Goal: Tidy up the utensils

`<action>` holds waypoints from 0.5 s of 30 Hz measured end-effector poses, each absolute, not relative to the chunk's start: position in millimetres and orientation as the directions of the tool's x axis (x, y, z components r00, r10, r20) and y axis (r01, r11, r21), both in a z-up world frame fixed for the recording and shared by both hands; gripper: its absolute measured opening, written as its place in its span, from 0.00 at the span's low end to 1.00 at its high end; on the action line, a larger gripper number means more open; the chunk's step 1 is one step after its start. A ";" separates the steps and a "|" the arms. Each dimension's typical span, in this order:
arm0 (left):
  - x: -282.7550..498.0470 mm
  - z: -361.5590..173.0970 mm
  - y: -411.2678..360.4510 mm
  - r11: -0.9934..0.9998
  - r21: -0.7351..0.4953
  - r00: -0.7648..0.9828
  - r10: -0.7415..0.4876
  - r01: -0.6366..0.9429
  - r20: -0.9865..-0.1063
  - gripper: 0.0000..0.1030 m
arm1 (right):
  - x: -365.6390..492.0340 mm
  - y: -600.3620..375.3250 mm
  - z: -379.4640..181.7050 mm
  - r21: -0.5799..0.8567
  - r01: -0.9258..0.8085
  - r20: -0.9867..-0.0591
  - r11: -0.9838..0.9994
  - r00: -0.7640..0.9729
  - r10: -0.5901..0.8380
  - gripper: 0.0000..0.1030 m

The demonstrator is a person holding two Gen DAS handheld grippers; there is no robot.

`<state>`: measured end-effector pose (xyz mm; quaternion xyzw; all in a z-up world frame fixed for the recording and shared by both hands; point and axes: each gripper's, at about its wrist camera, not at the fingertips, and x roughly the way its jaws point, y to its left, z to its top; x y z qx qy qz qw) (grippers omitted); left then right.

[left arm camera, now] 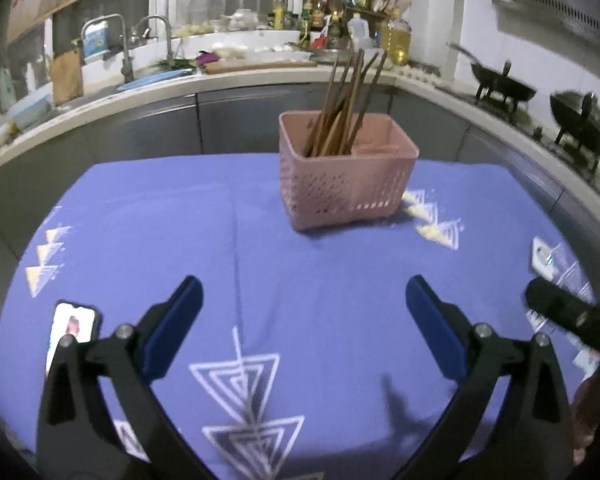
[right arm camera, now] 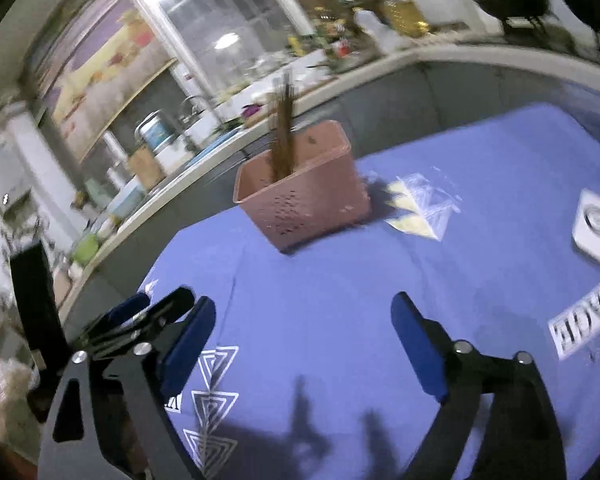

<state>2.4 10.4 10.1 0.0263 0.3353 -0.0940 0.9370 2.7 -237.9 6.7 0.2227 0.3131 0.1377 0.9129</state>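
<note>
**Above the blue cloth, both grippers spread and empty**

Between the spread fingers of the left gripper and right gripper nothing is held. Beyond them, a pink basket is stood upright on the blue tablecloth, with wooden chopsticks leaned in its left compartment. A phone is seen by the left gripper.

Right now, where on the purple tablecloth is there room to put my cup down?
The widest bare patch of the purple tablecloth lies between the pink plastic perforated basket holding brown wooden chopsticks and the open left gripper. It is more crowded at the edges: a lit smartphone on the left, a white device on the right.
</note>
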 end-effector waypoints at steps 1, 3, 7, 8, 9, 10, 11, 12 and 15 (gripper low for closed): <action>-1.3 7.9 9.3 0.983 0.003 0.753 -0.140 0.185 -0.643 0.94 | 0.3 -242.0 5.1 0.511 -0.098 -0.511 0.854 0.765 0.393 0.87; -7.5 6.1 10.5 0.986 0.009 0.749 -0.121 0.167 -0.651 0.94 | -2.9 -247.4 3.9 0.534 -0.083 -0.511 0.842 0.761 0.399 0.87; -16.7 8.8 10.3 0.990 0.003 0.746 -0.104 0.141 -0.658 0.94 | -9.6 -246.7 3.1 0.545 -0.095 -0.507 0.833 0.754 0.418 0.88; -18.3 9.2 9.9 0.990 0.007 0.744 -0.101 0.140 -0.661 0.94 | -10.1 -245.1 3.2 0.547 -0.101 -0.507 0.831 0.750 0.425 0.88; -20.3 9.4 9.4 0.990 0.012 0.741 -0.098 0.141 -0.664 0.94 | -11.4 -242.5 3.2 0.551 -0.109 -0.508 0.828 0.743 0.436 0.88; -22.4 9.9 9.0 0.990 0.015 0.741 -0.095 0.141 -0.665 0.94 | -12.4 -241.0 2.9 0.552 -0.113 -0.508 0.826 0.740 0.441 0.88; -23.7 10.4 8.6 0.990 0.017 0.741 -0.092 0.138 -0.665 0.94 | -13.9 -238.7 3.5 0.552 -0.120 -0.508 0.825 0.737 0.447 0.88; -24.9 11.7 9.1 0.991 0.021 0.743 -0.088 0.136 -0.664 0.94 | -14.7 -236.5 4.1 0.551 -0.124 -0.508 0.825 0.735 0.449 0.88; -26.7 12.3 7.6 0.992 0.030 0.739 -0.073 0.126 -0.670 0.94 | -14.7 -232.1 6.4 0.542 -0.137 -0.513 0.829 0.727 0.456 0.88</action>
